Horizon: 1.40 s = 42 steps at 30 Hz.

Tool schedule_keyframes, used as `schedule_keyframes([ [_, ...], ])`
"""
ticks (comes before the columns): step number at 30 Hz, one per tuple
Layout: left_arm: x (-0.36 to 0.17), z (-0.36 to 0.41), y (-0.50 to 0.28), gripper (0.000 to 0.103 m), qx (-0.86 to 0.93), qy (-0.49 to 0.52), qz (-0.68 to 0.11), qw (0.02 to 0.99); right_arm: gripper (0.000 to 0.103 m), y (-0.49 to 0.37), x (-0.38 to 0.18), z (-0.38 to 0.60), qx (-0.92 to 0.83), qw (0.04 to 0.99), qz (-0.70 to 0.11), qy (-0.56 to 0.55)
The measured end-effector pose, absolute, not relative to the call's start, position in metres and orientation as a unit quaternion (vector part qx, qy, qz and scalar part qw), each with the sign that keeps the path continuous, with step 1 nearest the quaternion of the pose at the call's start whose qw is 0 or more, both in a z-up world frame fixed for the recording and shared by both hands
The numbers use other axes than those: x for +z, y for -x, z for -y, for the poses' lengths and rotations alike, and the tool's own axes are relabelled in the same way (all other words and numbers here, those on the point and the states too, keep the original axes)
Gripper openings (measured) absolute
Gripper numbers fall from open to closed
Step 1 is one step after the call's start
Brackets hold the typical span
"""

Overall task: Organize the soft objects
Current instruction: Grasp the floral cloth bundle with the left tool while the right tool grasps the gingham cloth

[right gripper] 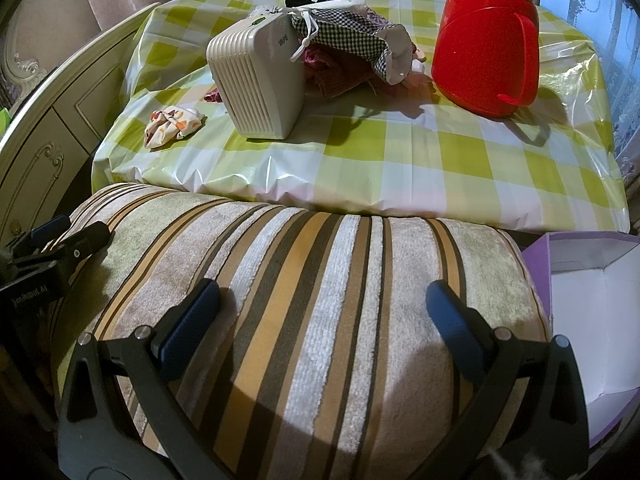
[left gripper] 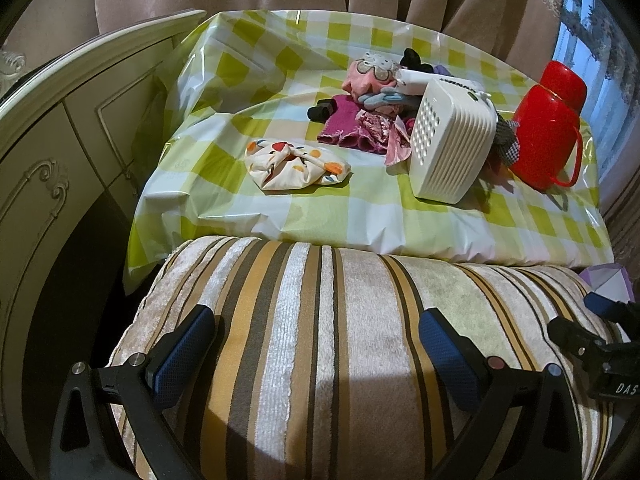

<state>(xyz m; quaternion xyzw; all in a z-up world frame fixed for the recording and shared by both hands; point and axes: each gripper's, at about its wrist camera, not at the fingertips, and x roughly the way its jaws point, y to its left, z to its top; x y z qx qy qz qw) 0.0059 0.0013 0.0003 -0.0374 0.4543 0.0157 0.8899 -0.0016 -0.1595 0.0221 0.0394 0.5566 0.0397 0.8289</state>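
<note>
A striped velvet cushion (left gripper: 304, 280) (right gripper: 304, 264) fills the foreground, butted against the table's near edge. My left gripper (left gripper: 318, 326) is open, its blue-padded fingers spread wide over the cushion's left half. Over the right half, my right gripper (right gripper: 324, 300) is open the same way. On the table lie a polka-dot cloth bundle (left gripper: 298, 164) (right gripper: 172, 124), a heap of pink, magenta and black soft items (left gripper: 368, 100), and a checked drawstring pouch (right gripper: 352, 44). Each wrist view catches the other gripper at its edge: the right gripper (left gripper: 580, 318), the left gripper (right gripper: 74, 232).
A white ribbed box (left gripper: 452, 140) (right gripper: 260, 76) stands beside the heap, with a red jug (left gripper: 548, 124) (right gripper: 486, 36) at the right. The green checked plastic tablecloth (left gripper: 360, 212) covers the table. An open purple box (right gripper: 592, 300) sits right of the cushion. A cream cabinet (left gripper: 60, 140) stands at left.
</note>
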Motion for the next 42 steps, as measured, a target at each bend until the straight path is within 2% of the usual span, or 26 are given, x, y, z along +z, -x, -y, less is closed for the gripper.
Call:
schedule_keyframes([
  [7,0.006,-0.012,-0.020,0.101,0.021,0.065,-0.460,0.885,0.103,0.005,0.022,0.163,0.039,0.829,-0.557,-0.037],
  [11,0.009,-0.016,-0.042,0.089,0.005,0.078,-0.468,0.880,0.103,0.001,0.021,0.162,0.044,0.826,-0.560,-0.044],
  [19,0.011,-0.041,-0.120,0.087,0.013,0.126,-0.490,0.862,0.103,-0.006,0.021,0.167,0.071,0.808,-0.583,-0.048],
  [22,-0.004,-0.060,-0.148,0.076,0.026,0.176,-0.516,0.838,0.103,-0.009,0.021,0.170,0.079,0.804,-0.587,-0.055],
  [27,-0.023,-0.074,-0.178,0.076,0.047,0.233,-0.530,0.814,0.103,-0.015,0.024,0.180,0.094,0.801,-0.585,-0.085],
  [33,-0.042,-0.067,-0.200,0.075,0.069,0.203,-0.551,0.807,0.103,-0.033,0.038,0.186,0.108,0.821,-0.556,-0.077],
  [36,-0.042,-0.059,-0.200,0.066,0.063,0.176,-0.543,0.819,0.103,-0.048,0.052,0.186,0.107,0.843,-0.526,-0.041],
  [38,-0.040,-0.055,-0.199,0.054,0.057,0.165,-0.539,0.824,0.103,-0.060,0.061,0.188,0.106,0.858,-0.502,-0.022],
  [42,-0.036,-0.050,-0.197,0.040,0.050,0.151,-0.532,0.832,0.103,-0.086,0.066,0.188,0.096,0.872,-0.479,0.029],
])
